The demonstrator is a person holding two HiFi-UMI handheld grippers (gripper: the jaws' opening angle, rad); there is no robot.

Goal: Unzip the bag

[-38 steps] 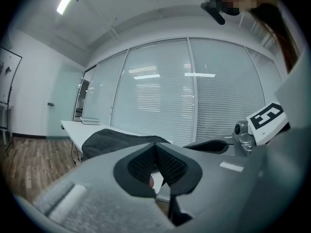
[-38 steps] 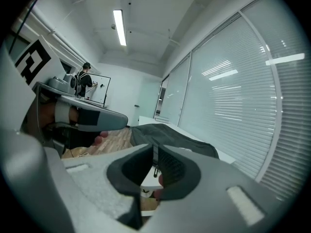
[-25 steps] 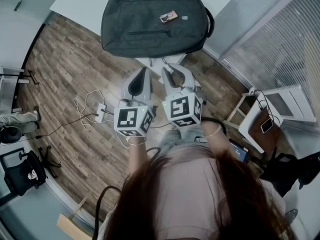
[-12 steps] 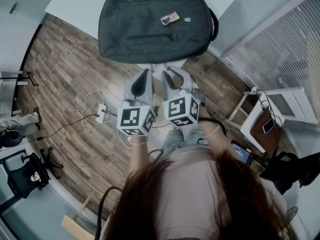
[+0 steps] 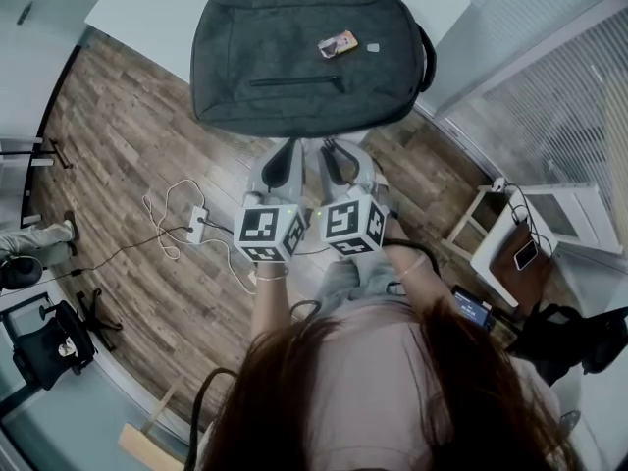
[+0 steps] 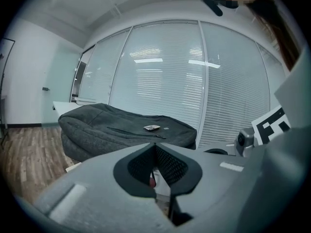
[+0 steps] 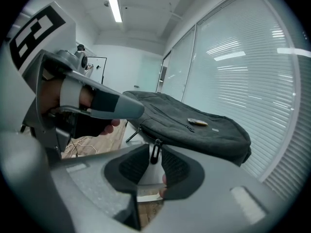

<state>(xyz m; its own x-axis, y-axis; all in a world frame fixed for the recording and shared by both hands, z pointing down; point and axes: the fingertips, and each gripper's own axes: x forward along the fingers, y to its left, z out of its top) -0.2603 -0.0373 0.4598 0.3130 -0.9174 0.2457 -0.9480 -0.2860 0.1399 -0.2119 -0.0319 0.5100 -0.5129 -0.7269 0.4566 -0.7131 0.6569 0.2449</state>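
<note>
Grey bag's (image 5: 294, 57) tag (image 5: 337, 44) unreadable; left gripper (image 6: 155, 145) jaws shut empty, right gripper (image 7: 155, 148) jaws slightly apart.

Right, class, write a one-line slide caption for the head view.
Left gripper and right gripper side by side facing a grey backpack on a white table.

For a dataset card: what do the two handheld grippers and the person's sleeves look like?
The left gripper and right gripper are light grey moulded shells with dark textured pads, each carrying a white cube with black square markers. The person wears a pale top; forearms bare.
</note>
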